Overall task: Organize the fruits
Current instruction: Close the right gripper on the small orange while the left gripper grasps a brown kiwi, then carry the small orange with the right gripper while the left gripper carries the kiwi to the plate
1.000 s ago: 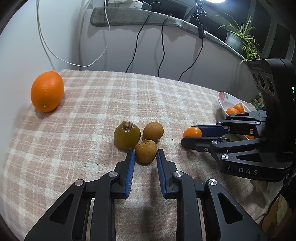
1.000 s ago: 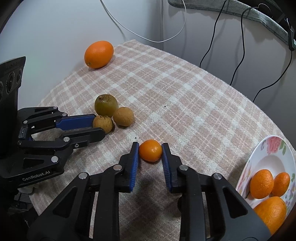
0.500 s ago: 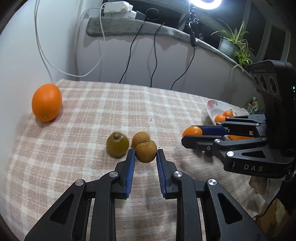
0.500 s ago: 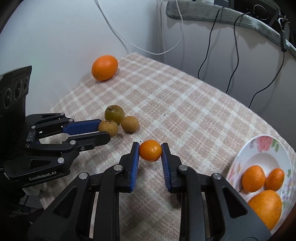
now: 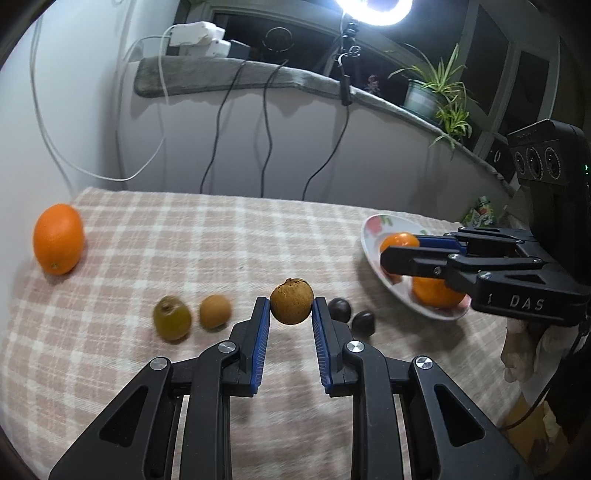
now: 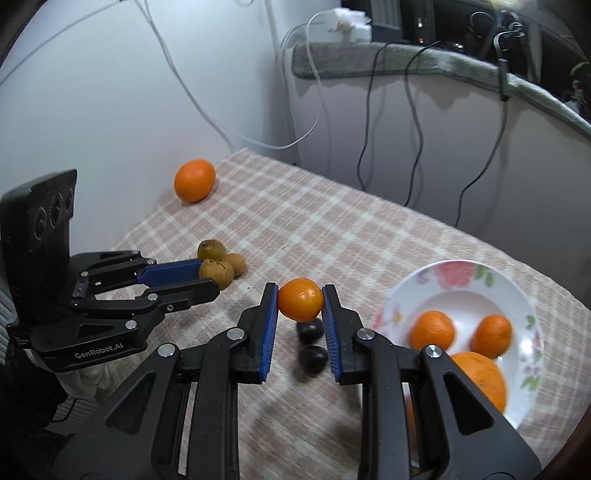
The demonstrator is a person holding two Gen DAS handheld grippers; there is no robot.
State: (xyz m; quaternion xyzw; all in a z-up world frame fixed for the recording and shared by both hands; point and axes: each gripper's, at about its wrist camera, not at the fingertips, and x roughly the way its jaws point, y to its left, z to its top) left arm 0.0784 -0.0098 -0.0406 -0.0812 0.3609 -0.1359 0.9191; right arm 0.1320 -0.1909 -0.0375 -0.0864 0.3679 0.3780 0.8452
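The left gripper [image 5: 291, 308] clamps a brown fruit [image 5: 291, 301]; the right gripper [image 6: 300, 297] clamps a small orange [image 6: 300, 299] beside the plate [image 6: 461, 273].

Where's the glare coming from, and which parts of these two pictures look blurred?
Left wrist view: the ring light blows out at the top edge; the plaid cloth smears near the fingers. Right wrist view: no lamp visible; cloth and plate blur, while the held small orange stays sharp.
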